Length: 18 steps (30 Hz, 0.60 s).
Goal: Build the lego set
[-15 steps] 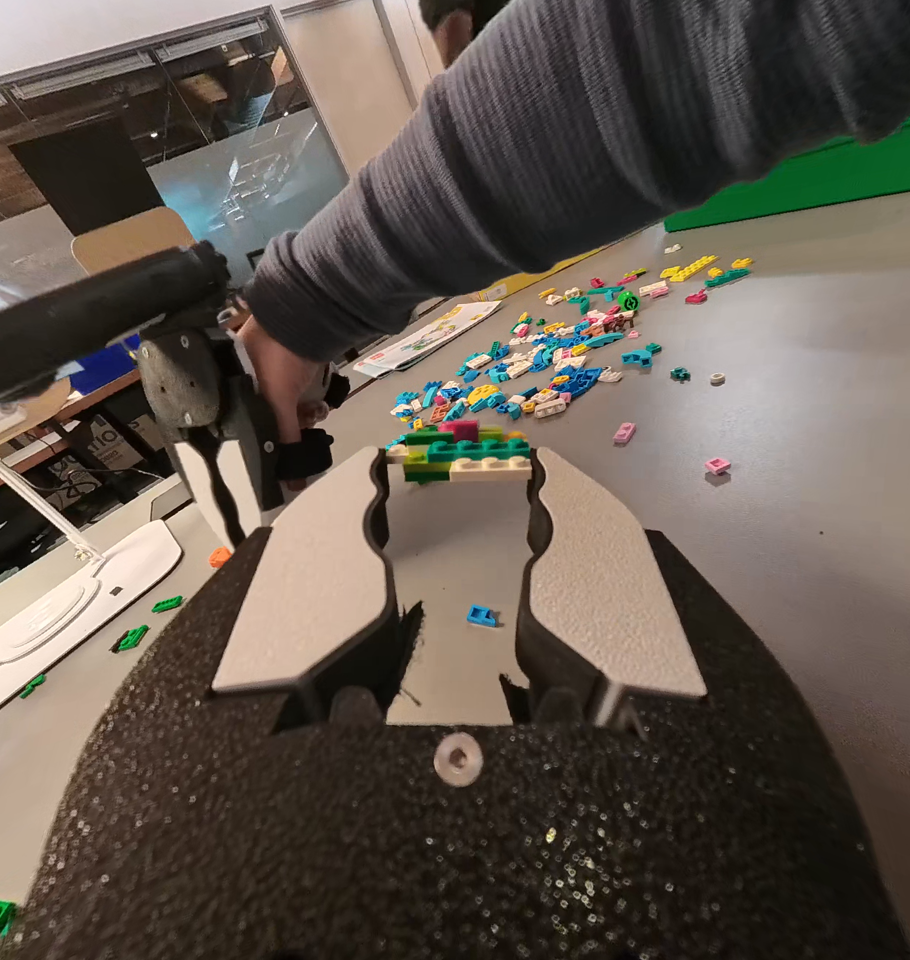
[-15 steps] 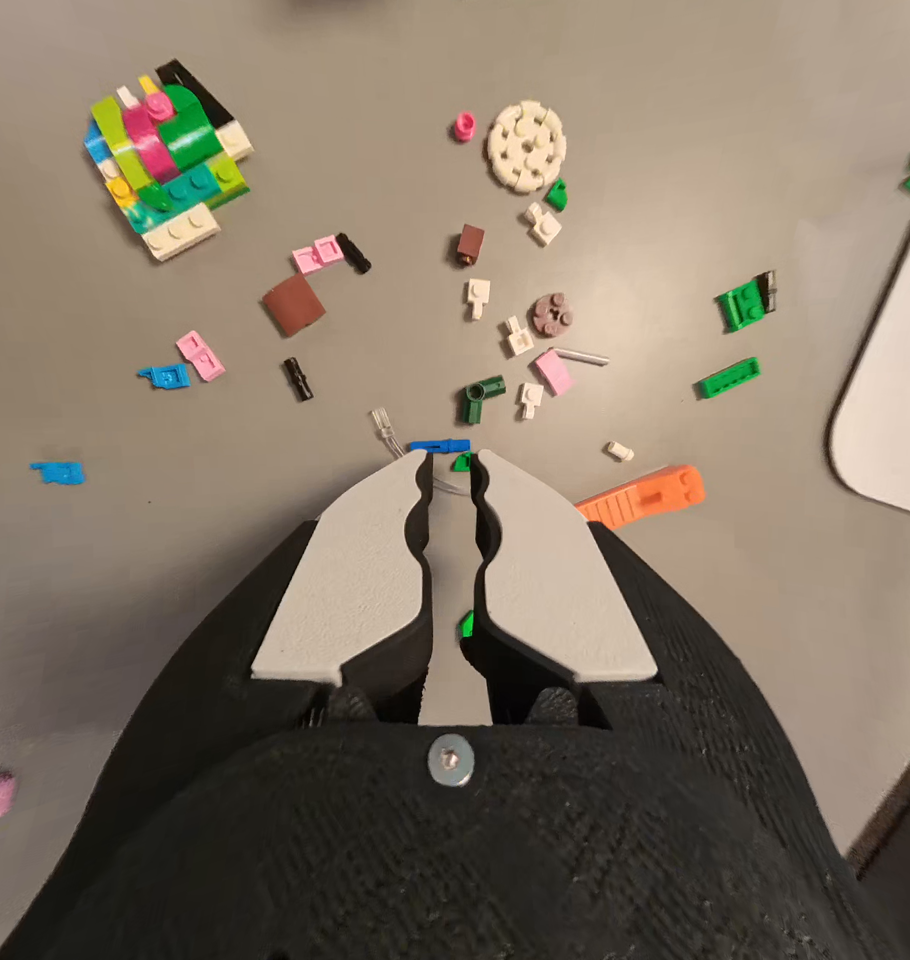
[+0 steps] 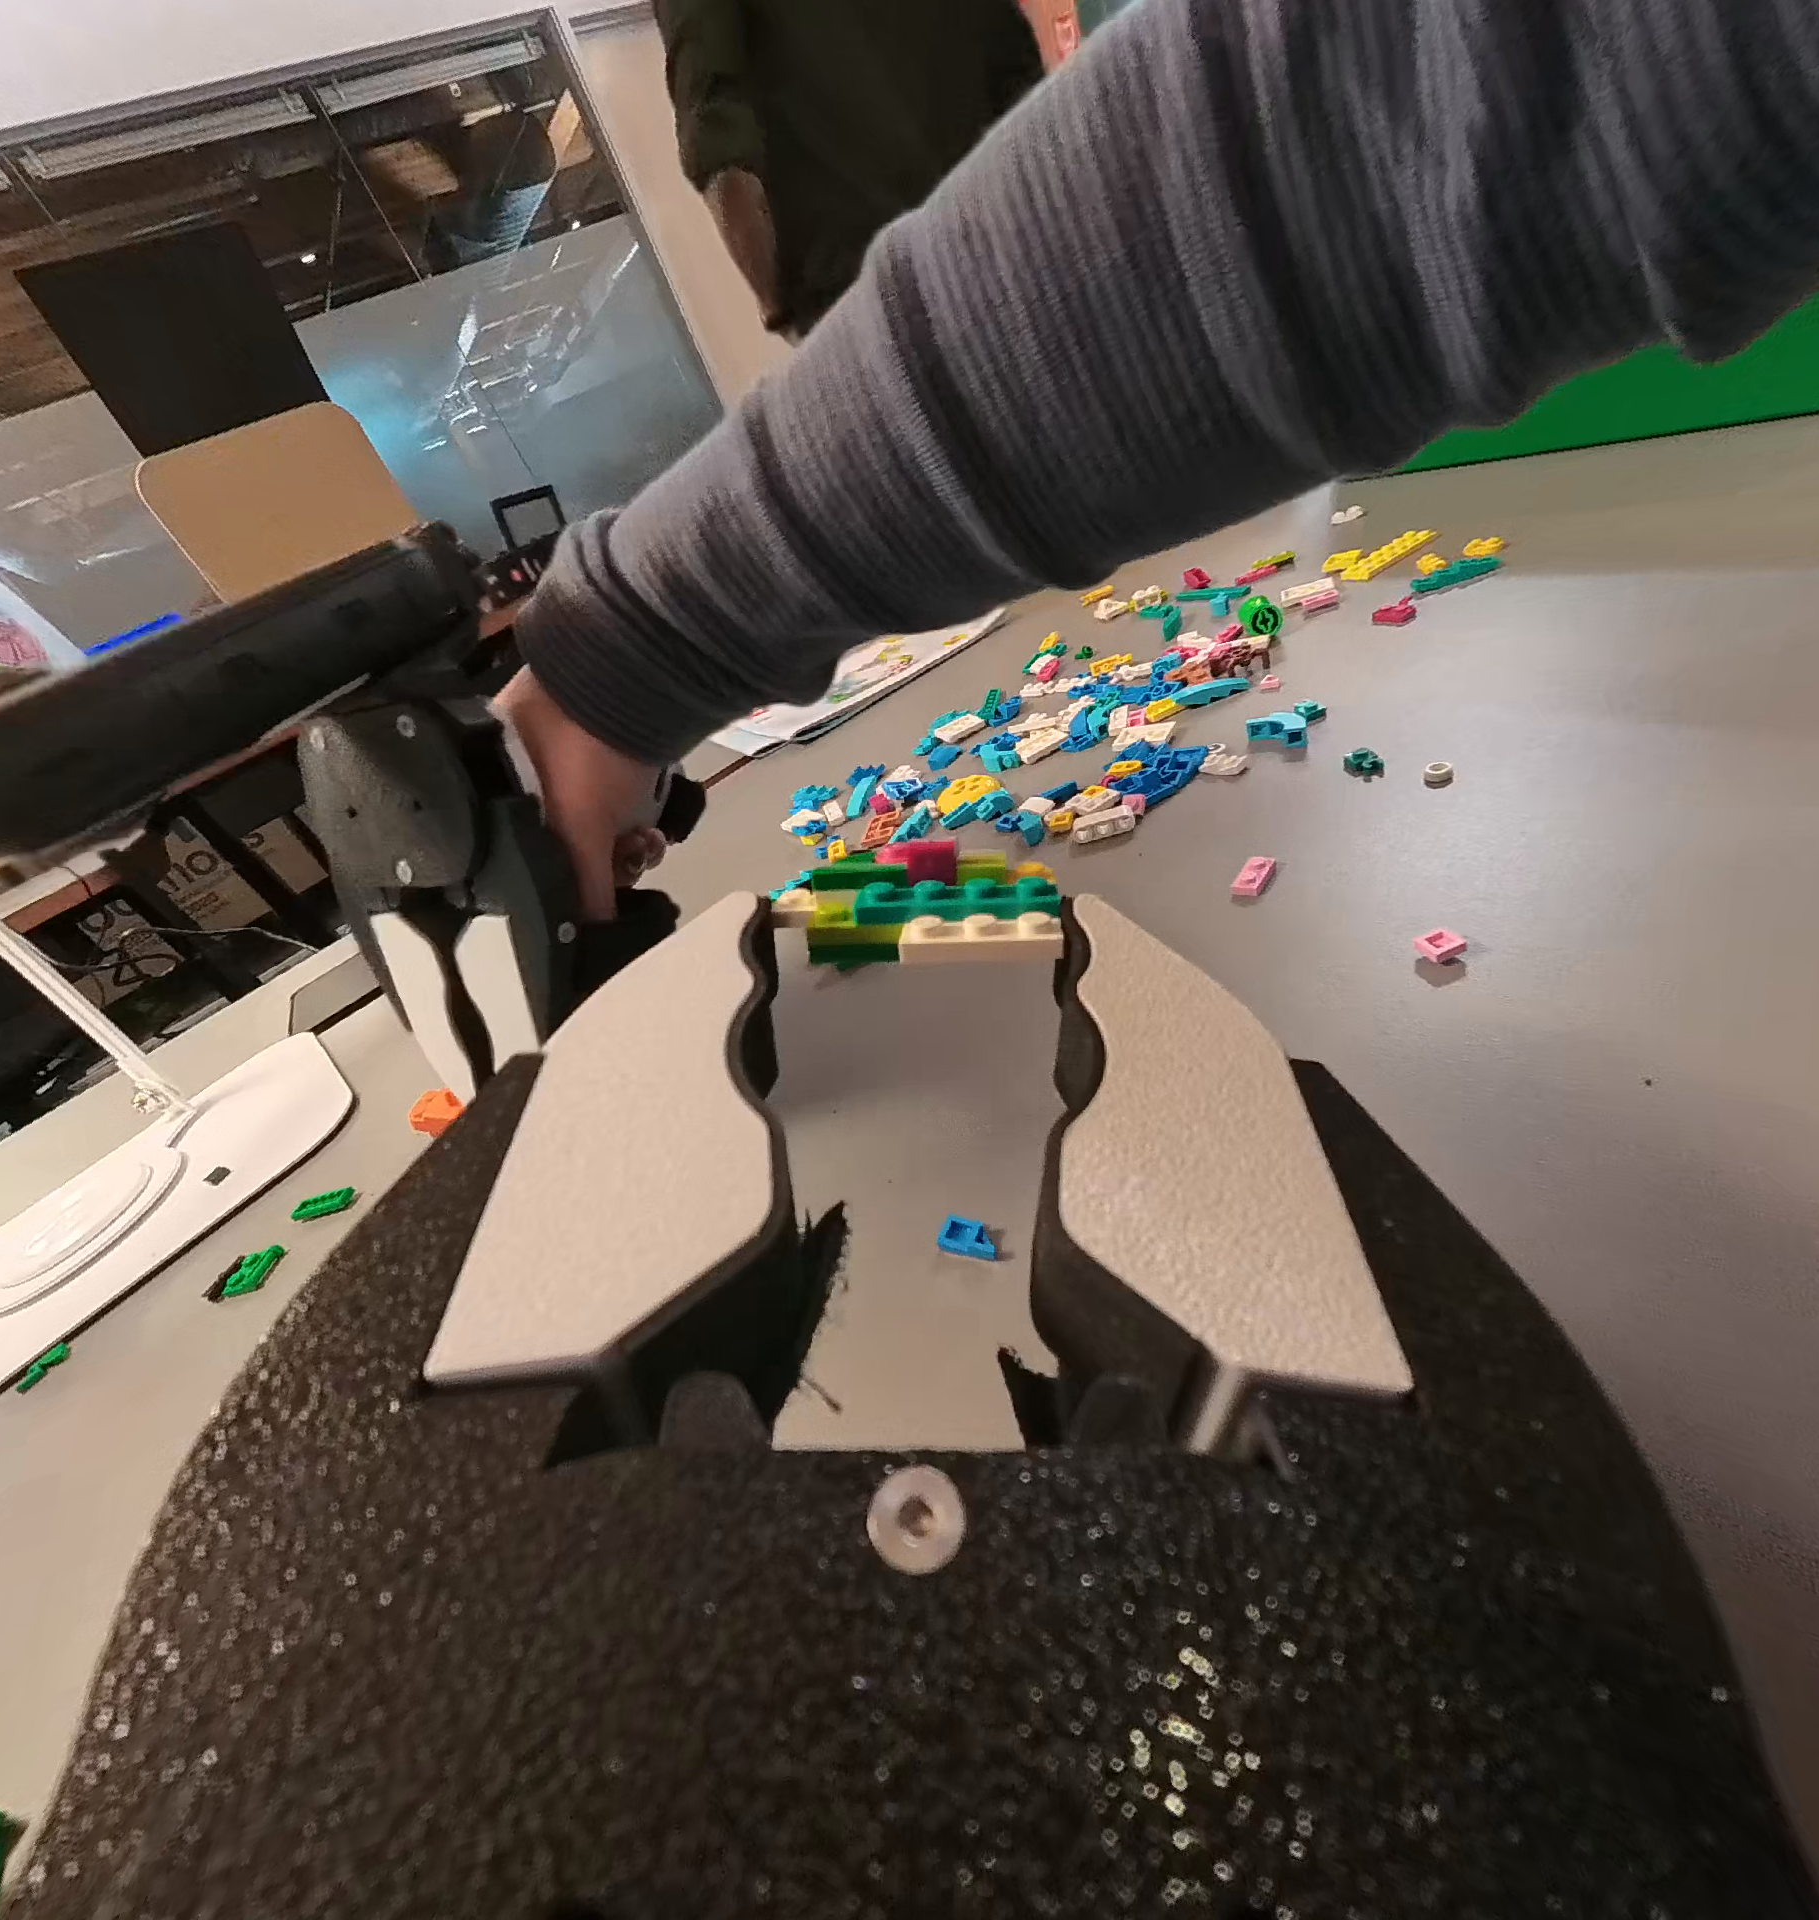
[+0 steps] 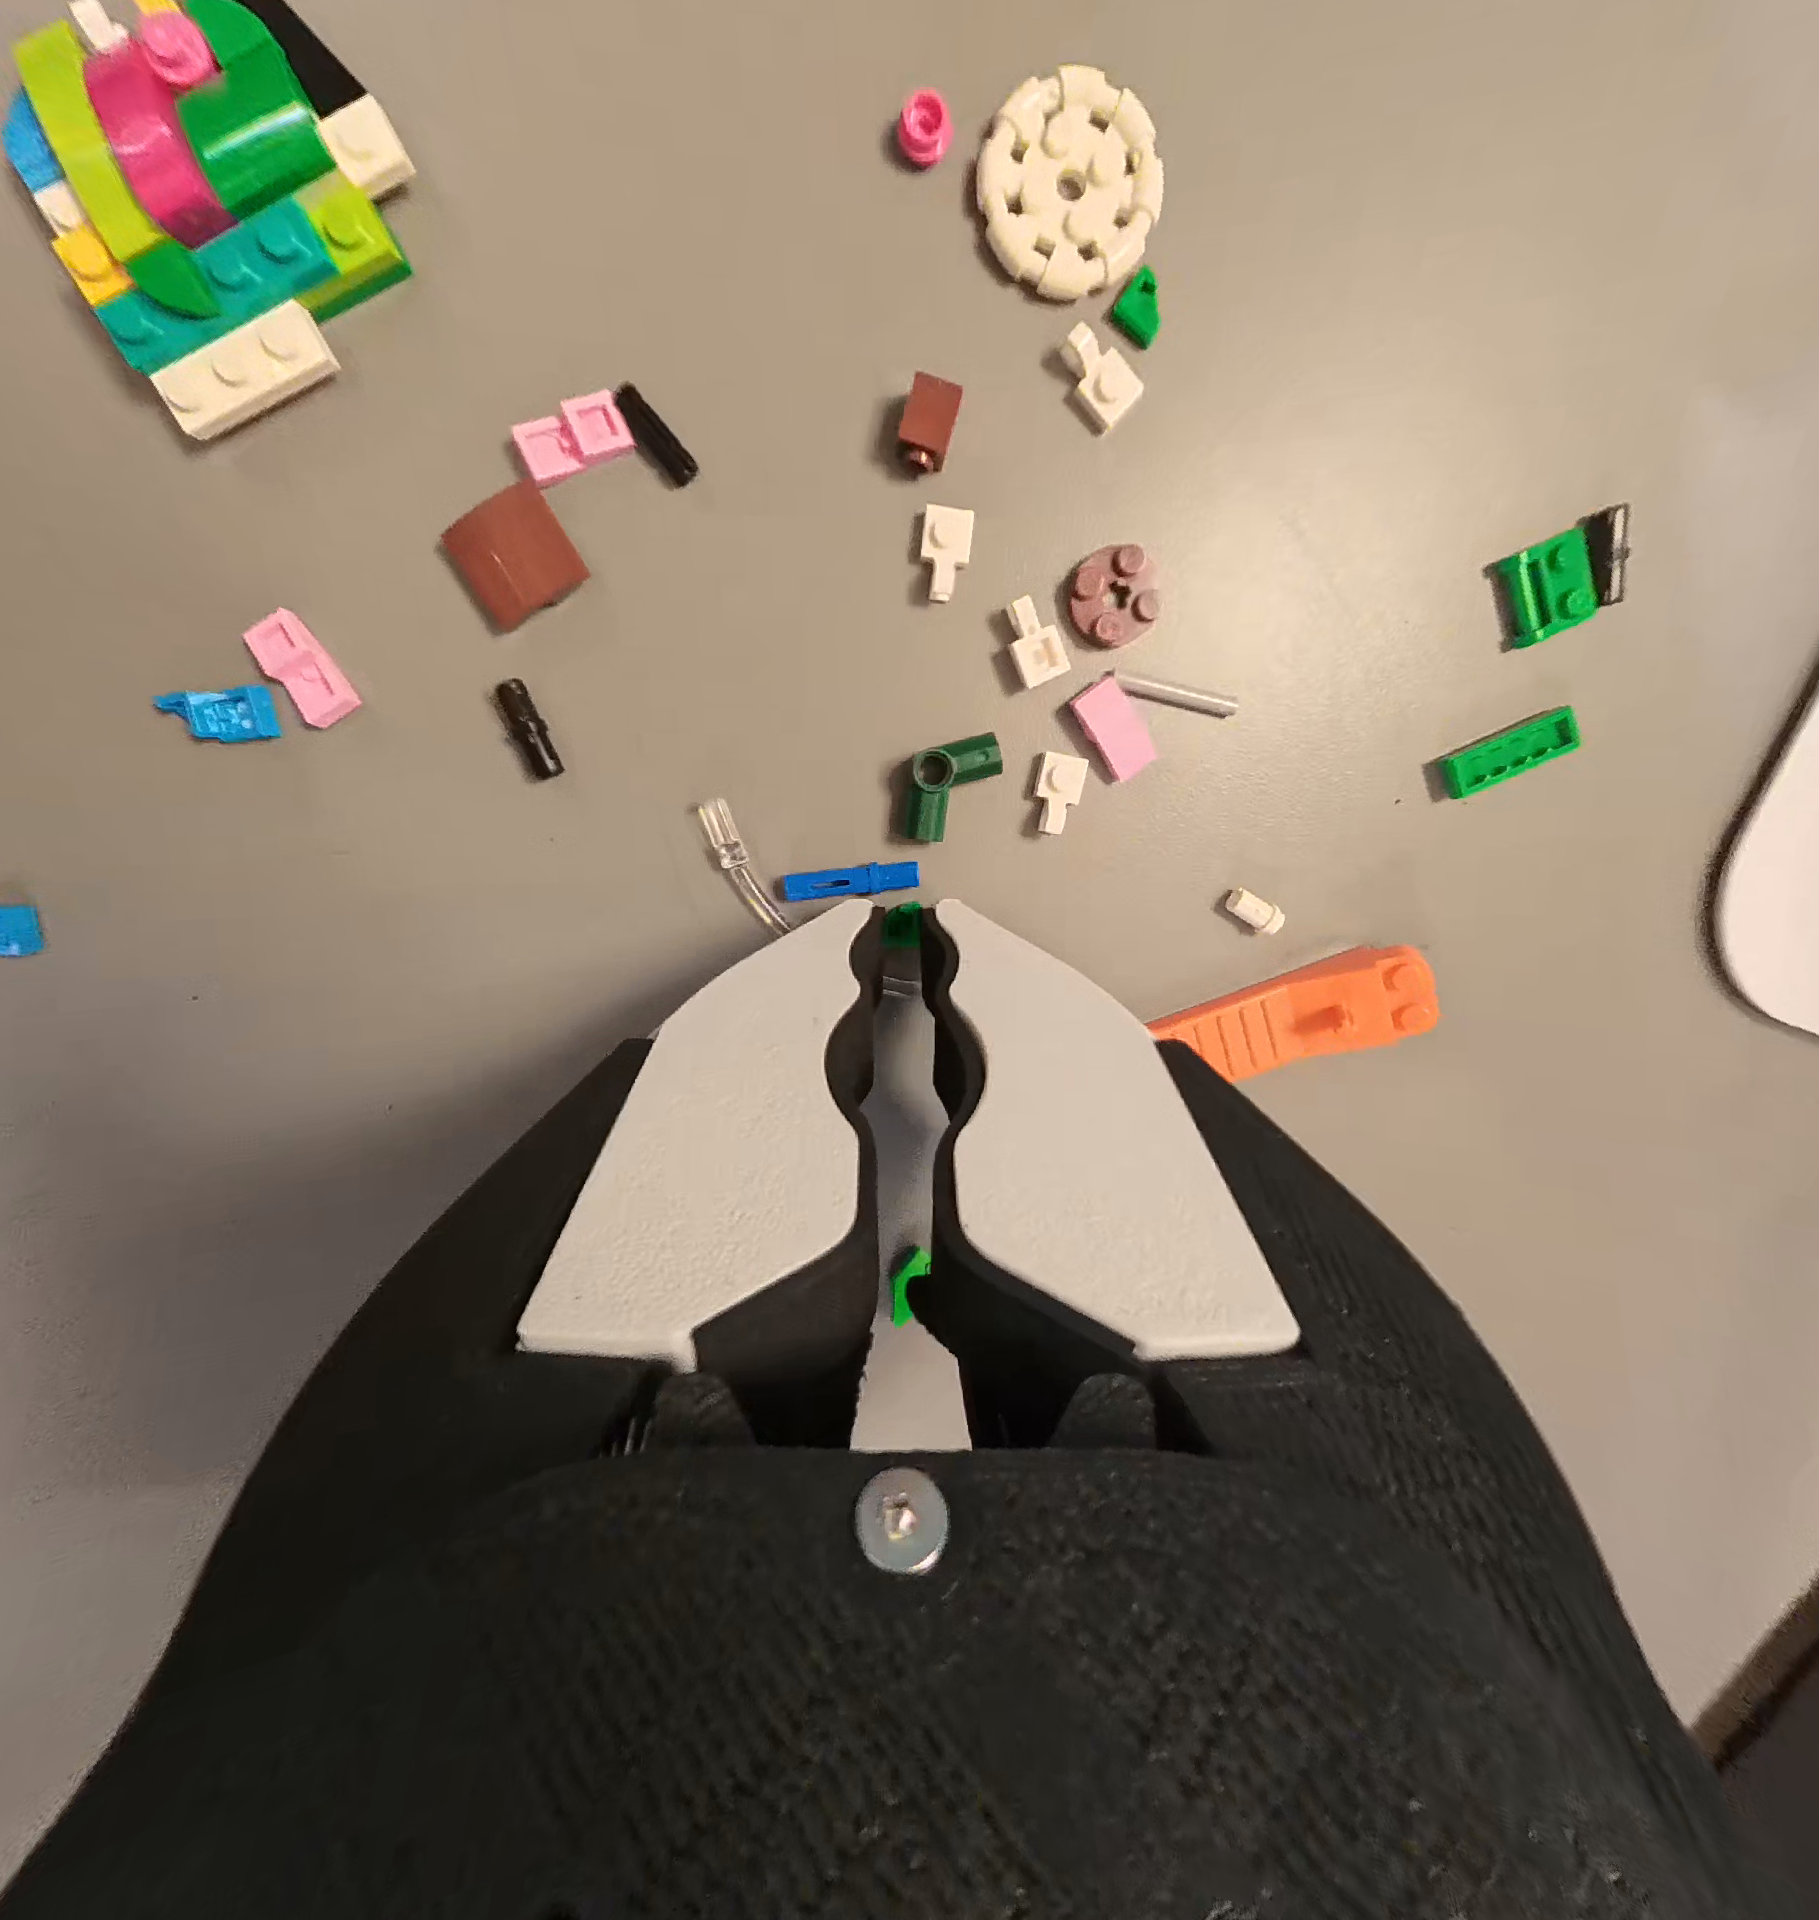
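Left tongs [image 3: 915, 935] spread wide, tips flanking the lego build [image 3: 920, 909] on the tabletop [image 3: 1507, 1091], right tongs [image 4: 903, 920] pinched on a small green piece [image 4: 901, 924].

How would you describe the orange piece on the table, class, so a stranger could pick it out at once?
Start in the right wrist view at the right gripper, low over the grey table. Just to its right lies the orange piece, a long flat wedge. It is the only orange part there and longer than the small scattered pieces nearby.
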Available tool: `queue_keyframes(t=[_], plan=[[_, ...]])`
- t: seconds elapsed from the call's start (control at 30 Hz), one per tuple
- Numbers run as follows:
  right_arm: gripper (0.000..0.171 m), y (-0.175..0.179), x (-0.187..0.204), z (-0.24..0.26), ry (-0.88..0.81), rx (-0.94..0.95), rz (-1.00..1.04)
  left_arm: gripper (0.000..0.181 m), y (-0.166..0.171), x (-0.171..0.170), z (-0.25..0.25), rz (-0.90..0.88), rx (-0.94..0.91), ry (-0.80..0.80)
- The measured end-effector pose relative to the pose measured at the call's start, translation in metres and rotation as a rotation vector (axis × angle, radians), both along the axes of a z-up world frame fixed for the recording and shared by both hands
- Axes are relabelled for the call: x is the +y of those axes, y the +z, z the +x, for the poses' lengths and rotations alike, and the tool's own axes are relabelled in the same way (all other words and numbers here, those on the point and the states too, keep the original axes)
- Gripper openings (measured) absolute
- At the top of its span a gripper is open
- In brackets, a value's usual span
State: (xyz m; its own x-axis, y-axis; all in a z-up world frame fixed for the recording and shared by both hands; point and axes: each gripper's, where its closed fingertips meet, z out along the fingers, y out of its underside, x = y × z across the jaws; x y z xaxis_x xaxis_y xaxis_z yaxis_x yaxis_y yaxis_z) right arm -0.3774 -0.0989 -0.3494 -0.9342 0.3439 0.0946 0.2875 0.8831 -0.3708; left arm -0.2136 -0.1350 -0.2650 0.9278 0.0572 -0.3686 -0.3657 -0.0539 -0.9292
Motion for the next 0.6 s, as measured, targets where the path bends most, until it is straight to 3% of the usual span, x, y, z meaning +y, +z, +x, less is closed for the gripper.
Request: queue_keyframes(t=[0.17,0.33,0.6], plan=[[0.005,0.037,-0.013,0.021,0.01,0.23,-0.133,0.051,0.001,-0.001,-0.001,0.008,-0.012,0.002],[0.005,0.091,-0.041,0.088,-0.034,0.314,-0.516,0.051,0.001,-0.001,-0.003,0.008,-0.022,0.007],[0.005,0.115,-0.042,0.166,-0.108,0.424,-0.734,0.051,0.0,0.0,-0.002,-0.006,-0.014,0.007]])
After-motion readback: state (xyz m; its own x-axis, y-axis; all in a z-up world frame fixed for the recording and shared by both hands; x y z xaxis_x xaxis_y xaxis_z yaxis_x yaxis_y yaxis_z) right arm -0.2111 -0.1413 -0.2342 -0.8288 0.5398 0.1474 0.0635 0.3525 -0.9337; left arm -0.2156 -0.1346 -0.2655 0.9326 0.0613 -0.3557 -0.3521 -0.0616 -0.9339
